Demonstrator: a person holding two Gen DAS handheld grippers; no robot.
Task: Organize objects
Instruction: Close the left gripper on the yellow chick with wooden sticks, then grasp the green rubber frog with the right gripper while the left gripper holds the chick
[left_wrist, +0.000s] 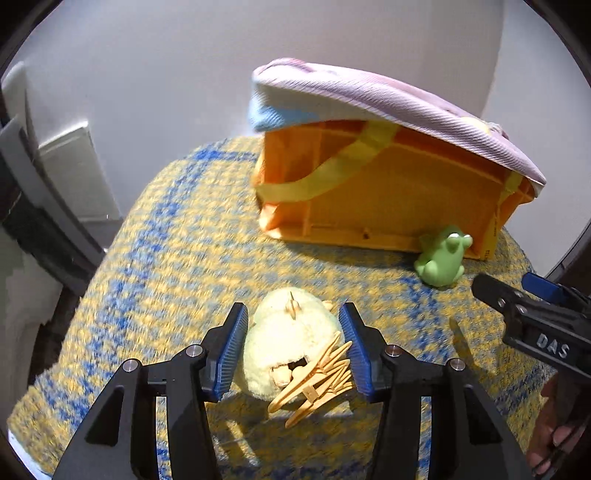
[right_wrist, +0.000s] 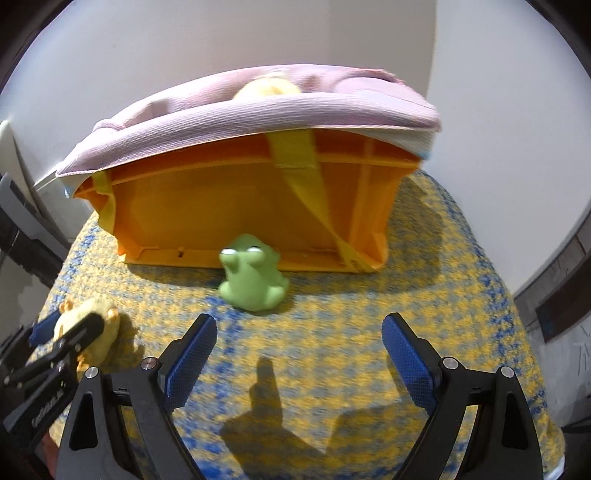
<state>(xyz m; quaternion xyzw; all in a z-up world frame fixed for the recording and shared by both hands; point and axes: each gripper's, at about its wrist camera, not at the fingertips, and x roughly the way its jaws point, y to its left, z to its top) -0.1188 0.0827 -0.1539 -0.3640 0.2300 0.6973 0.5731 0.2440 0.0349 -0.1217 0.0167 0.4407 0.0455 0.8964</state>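
Observation:
A pale yellow plush chick (left_wrist: 288, 339) with orange feet lies on the yellow-and-blue cloth between the pads of my left gripper (left_wrist: 293, 350), which stand on either side of it, close to its sides. It also shows in the right wrist view (right_wrist: 92, 325), partly behind the left gripper (right_wrist: 48, 365). A green toy frog (left_wrist: 443, 260) (right_wrist: 251, 280) sits against the front of an orange crate (left_wrist: 388, 192) (right_wrist: 240, 206). My right gripper (right_wrist: 299, 354) is open and empty, short of the frog; its tip shows in the left wrist view (left_wrist: 517, 291).
A pink and white cushion (left_wrist: 388, 103) (right_wrist: 240, 114) lies over the crate's top, with something yellow (right_wrist: 266, 88) on it. A yellow strap (right_wrist: 306, 184) hangs down the crate's front. The table (right_wrist: 461, 295) drops off at left and right; a white wall stands behind.

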